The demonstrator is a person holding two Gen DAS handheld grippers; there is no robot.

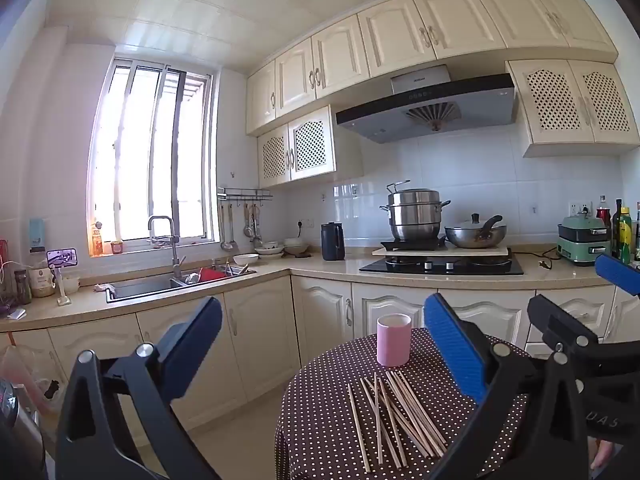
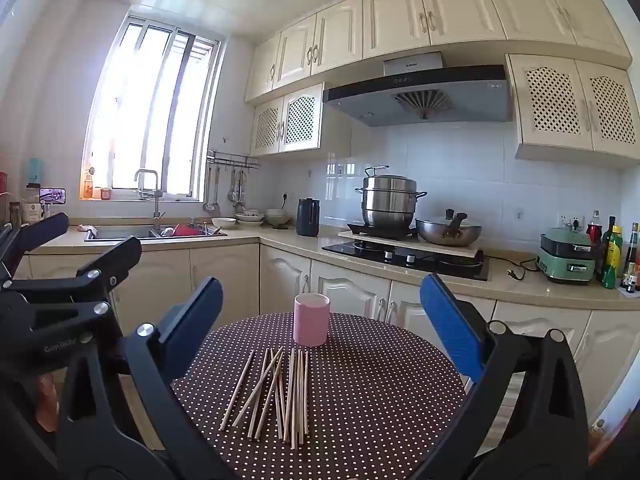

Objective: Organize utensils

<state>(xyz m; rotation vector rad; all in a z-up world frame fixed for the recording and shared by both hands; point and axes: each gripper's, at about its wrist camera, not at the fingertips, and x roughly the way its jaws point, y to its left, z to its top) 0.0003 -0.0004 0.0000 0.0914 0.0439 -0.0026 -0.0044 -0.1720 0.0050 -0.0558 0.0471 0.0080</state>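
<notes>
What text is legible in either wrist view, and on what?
"UAS": partial white letters on the right gripper's black body, left wrist view.
"GenRob": partial logo on the left gripper's black body, right wrist view.
Range hood brand plate: too blurred to read.
Bottles on the counter: labels too small.

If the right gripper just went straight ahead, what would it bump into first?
Probably the pink cup: it stands almost centred between the open right gripper fingers, past the chopsticks lying below. Depth is hard to judge.
</notes>
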